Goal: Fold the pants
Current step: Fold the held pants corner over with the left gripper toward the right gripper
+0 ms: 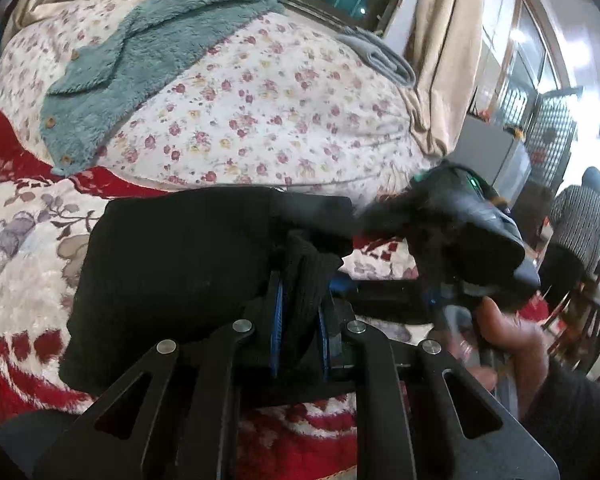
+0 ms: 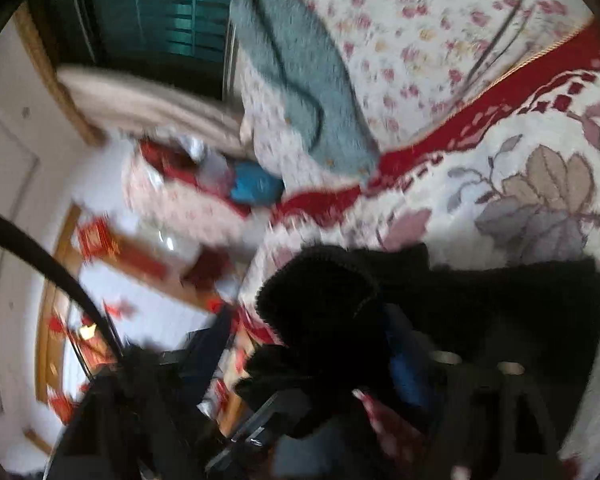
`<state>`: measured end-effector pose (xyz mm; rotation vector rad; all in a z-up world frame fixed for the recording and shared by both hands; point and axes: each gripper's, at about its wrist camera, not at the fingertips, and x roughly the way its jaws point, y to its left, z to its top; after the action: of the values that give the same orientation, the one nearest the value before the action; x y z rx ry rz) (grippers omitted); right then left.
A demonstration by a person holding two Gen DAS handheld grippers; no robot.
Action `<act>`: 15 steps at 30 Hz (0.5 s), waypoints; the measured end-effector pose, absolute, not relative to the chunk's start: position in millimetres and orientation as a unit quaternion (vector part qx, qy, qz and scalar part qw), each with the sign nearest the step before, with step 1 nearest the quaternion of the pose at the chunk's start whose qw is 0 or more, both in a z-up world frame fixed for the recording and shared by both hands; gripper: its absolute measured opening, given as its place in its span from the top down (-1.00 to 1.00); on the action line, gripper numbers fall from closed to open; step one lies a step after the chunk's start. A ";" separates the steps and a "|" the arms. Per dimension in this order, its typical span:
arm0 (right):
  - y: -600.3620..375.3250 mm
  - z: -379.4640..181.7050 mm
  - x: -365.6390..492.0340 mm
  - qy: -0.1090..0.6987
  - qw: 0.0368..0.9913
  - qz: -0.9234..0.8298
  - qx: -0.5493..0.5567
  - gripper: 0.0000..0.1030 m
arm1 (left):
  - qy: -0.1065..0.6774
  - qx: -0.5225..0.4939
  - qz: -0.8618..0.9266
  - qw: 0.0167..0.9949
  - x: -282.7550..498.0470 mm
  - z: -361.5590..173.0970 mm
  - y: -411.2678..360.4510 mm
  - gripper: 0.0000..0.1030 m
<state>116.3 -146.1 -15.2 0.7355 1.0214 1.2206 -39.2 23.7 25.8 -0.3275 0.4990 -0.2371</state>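
Bed (image 1: 28, 240) under a red and white flowered blanket, with a floral quilt (image 1: 260, 112) behind and a teal fleece jacket (image 1: 140, 64) draped on it. Black pants (image 1: 172, 272) lying mid-blanket as a compact, partly folded bundle, one knit edge lifted. Left gripper (image 1: 298, 312), jaws narrow, pinching that ribbed edge between blue pads. Right gripper (image 2: 384, 344), view blurred, black cloth bunched over the jaws, apparently clamped on the pants but cannot tell for sure. Probably mid-fold: best to keep both held corners level and taut, carry the edge across to meet the far edge, lower flat, then let go. Risk: uneven pull skews the fold.
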 end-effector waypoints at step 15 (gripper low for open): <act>-193.5 -74.6 160.8 0.546 0.679 0.432 0.233 0.72 | 0.357 -0.154 -0.147 0.910 -3.6 -29.3 -40.4 0.53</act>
<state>160.8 -193.5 -74.6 0.5227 1.2252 0.9700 -3.6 -40.4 -29.3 -0.3174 0.7364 -0.3024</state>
